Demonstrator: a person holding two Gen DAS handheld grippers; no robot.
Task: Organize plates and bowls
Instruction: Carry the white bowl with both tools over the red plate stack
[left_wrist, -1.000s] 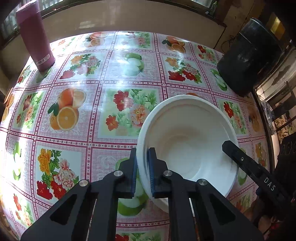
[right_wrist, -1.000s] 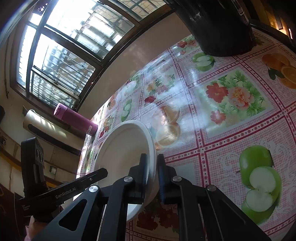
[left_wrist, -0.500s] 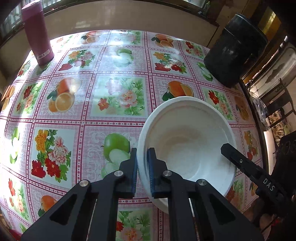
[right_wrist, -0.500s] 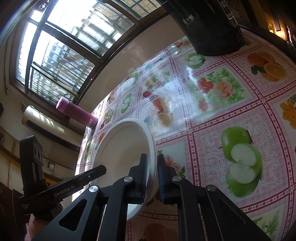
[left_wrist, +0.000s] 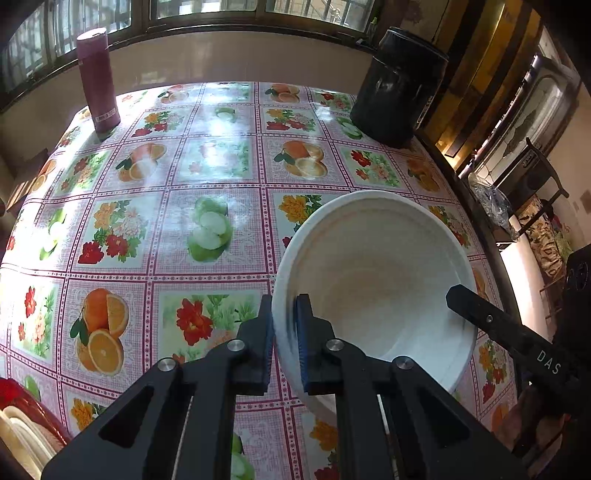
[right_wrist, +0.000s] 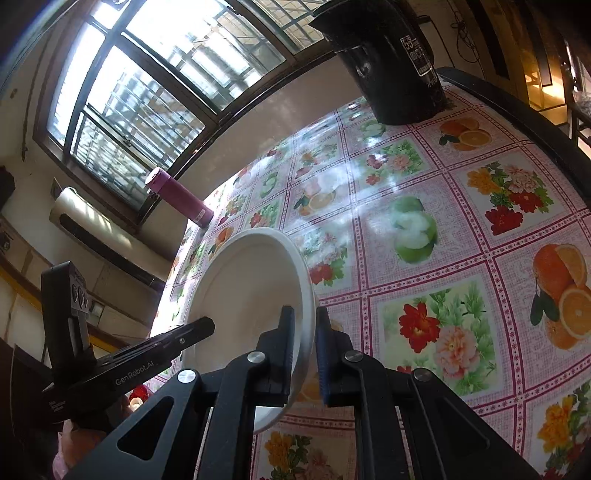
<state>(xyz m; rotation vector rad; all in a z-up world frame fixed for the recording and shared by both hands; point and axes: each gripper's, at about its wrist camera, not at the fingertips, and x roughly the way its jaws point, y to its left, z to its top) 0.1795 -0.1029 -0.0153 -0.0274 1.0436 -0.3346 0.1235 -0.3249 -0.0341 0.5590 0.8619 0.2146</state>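
Left wrist view: left gripper (left_wrist: 284, 332) fingers clamp the white bowl (left_wrist: 376, 295) rim at 9 o'clock — right gripper (right_wrist: 304, 347) fingers pinch its 3 o'clock edge, above the desk (left_wrist: 184, 221).

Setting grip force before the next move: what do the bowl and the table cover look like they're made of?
Bowl: white, matte, thick rolled rim with faint moulded rings; looks like melamine or plastic, though glazed ceramic can't be ruled out. Table cover: glossy printed vinyl or oilcloth, judging by the window glare on its fruit-and-flower squares, so probably slick.
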